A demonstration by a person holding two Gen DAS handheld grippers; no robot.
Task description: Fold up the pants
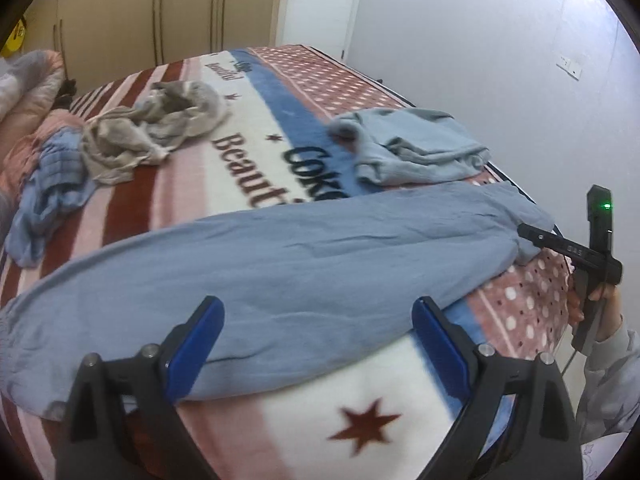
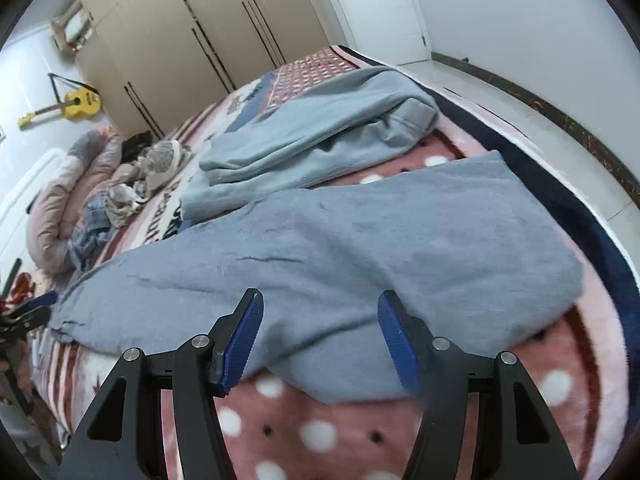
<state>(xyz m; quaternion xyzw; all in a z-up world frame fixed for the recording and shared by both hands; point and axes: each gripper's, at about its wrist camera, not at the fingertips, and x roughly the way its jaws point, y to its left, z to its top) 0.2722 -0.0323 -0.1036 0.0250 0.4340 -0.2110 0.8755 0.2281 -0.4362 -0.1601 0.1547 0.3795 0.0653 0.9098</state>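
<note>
Blue-grey pants (image 1: 256, 264) lie stretched out flat along the near edge of the bed, folded lengthwise; they also show in the right wrist view (image 2: 360, 248). My left gripper (image 1: 318, 312) is open, its blue pads hovering over the pants' near edge around mid-leg. My right gripper (image 2: 320, 304) is open above the wider waist end of the pants. The right gripper also shows in the left wrist view (image 1: 524, 234), at the far right end of the pants, touching the cloth there.
A patterned blanket (image 1: 360, 420) covers the bed. A light blue garment (image 1: 412, 152) lies crumpled behind the pants, a beige garment (image 1: 156, 128) and a blue checked one (image 1: 52, 184) further left. Pillows (image 2: 60, 208) at the head, wardrobe (image 2: 192, 32), yellow guitar (image 2: 76, 104), floor (image 2: 560, 128) to the right.
</note>
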